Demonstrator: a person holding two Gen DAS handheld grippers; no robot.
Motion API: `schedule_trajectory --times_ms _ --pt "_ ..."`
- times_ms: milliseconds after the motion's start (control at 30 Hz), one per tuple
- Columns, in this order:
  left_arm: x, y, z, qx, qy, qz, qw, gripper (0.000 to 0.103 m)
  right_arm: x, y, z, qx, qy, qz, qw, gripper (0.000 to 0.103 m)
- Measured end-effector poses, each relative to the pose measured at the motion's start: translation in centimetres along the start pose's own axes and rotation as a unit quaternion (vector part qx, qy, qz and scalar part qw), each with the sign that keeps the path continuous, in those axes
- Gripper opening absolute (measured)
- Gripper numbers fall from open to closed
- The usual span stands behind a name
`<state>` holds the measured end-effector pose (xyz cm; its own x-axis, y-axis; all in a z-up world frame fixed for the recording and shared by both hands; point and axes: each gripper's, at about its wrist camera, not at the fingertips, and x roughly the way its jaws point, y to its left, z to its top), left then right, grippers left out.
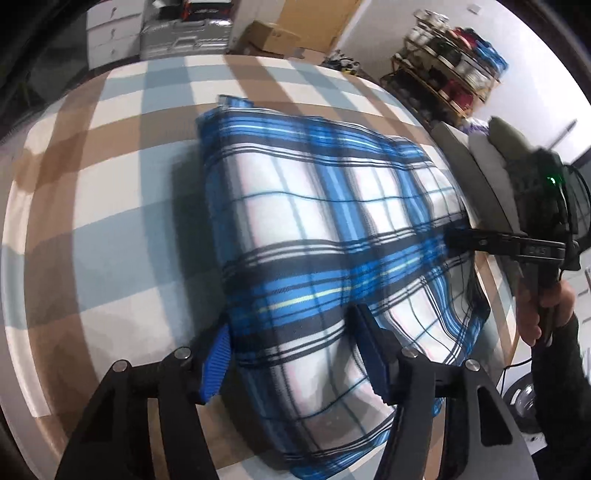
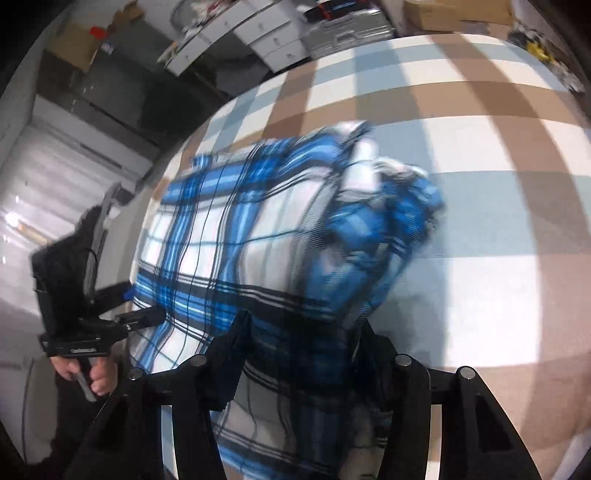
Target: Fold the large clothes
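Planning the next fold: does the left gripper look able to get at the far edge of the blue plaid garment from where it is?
Probably yes. The left gripper straddles the near end of the plaid garment, and nothing lies on the cloth up to its far edge; the right gripper sits at the side, out of that path.

A wide surface covered in a white, tan and pale blue checked cloth [image 1: 110, 184] filled the room's middle, with white drawer units [image 2: 273, 40], cardboard boxes [image 1: 269, 35], a cluttered wooden rack [image 1: 447, 74] and a pale wall [image 1: 535, 92] behind it.
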<state>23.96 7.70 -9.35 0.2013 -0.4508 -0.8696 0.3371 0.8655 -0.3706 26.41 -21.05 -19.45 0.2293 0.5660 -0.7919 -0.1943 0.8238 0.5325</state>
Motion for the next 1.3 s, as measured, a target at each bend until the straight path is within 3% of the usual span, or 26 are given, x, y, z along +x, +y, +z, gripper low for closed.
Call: schedule_trajectory --times_ms 133,167,233,300,367,500,667,833,1000,1133,1300 --pt "0.5 0.5 0.6 -0.003 -0.002 -0.015 0.9999 0.056 -0.5 -0.8 1.2 0.001 -0.013 -0.015 1.0 0.055" --pt "0.9 0.4 0.6 0.001 0.002 -0.021 0.9998 0.048 -0.2 -0.6 1.2 -0.003 -0.009 -0.021 1.0 0.054" --pt "1.0 0.2 0.6 0.004 0.001 -0.022 0.9997 0.041 1.0 0.0 1.3 -0.012 0.005 -0.021 1.0 0.051" --pt "0.5 0.2 0.6 -0.002 -0.004 -0.029 0.9996 0.032 2.0 0.6 1.3 -0.025 0.004 -0.02 0.999 0.04" --pt "-0.1 0.2 0.4 -0.005 -0.007 -0.031 0.9995 0.027 2.2 1.6 1.2 -0.049 -0.006 -0.021 0.999 0.035" --pt "-1.4 -0.3 0.0 0.002 -0.007 -0.023 0.9997 0.023 1.3 2.9 1.1 -0.058 -0.015 0.026 0.998 0.025" --pt "-3.7 -1.1 -0.7 0.016 -0.02 -0.012 0.9996 0.022 0.3 5.1 0.1 -0.086 -0.03 0.048 0.995 0.022" --pt "-6.9 -0.2 -1.2 0.001 -0.043 -0.009 0.999 0.022 -0.3 9.2 0.6 -0.117 -0.041 0.068 0.99 0.021" --pt "-13.1 1.7 -2.2 -0.007 -0.087 -0.004 0.9961 0.022 -2.4 15.2 1.8 -0.152 -0.074 0.097 0.981 0.021" --pt "-18.1 3.9 -3.2 -0.013 -0.117 0.026 0.9927 0.022 -2.1 21.5 3.1 -0.182 -0.085 0.118 0.972 0.021" --pt "-24.9 10.0 -5.7 -0.052 -0.135 0.087 0.9856 0.022 1.3 31.1 4.7 -0.224 -0.074 0.161 0.958 0.021"
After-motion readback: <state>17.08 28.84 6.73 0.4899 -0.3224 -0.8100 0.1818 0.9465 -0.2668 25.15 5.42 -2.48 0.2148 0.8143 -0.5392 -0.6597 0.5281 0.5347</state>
